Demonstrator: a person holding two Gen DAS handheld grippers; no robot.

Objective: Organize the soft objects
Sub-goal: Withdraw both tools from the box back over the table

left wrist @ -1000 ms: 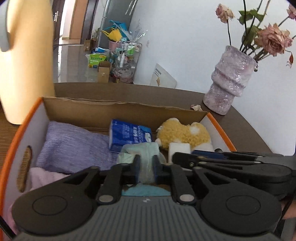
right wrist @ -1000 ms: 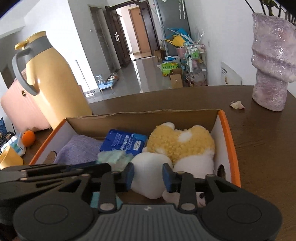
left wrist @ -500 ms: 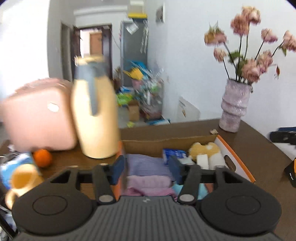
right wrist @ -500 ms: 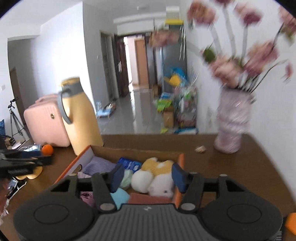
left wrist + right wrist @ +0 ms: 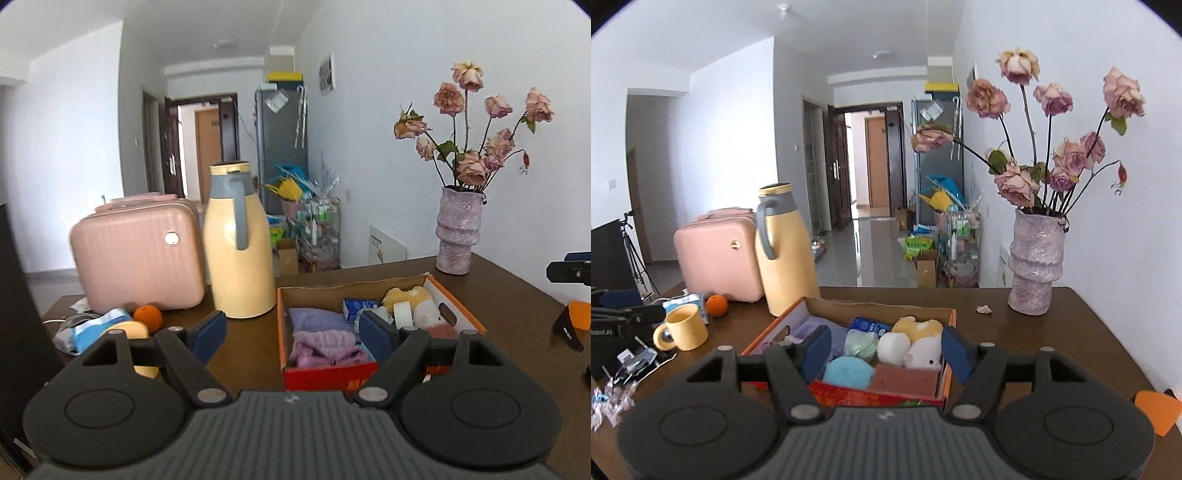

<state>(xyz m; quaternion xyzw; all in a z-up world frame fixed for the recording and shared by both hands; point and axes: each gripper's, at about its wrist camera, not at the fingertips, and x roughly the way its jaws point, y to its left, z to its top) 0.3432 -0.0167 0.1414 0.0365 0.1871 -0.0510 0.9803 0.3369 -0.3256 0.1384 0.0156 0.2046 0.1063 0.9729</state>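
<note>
Cluttered brown table [image 5: 1034,332], white-walled room

Soft objects are packed in the orange-rimmed cardboard box [image 5: 951,325] — purple folded cloths [image 5: 317,321] at left, plush toy [image 5: 919,328], white roll [image 5: 893,345] and blue ball [image 5: 846,373] alongside.

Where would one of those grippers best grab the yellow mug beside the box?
Probably across the rim, coming down from above. The yellow mug stands upright with its mouth open, so one finger could go inside and one outside. Its handle points left, toward the clutter, and the orange sits close behind, so a sideways approach looks cramped.
</note>
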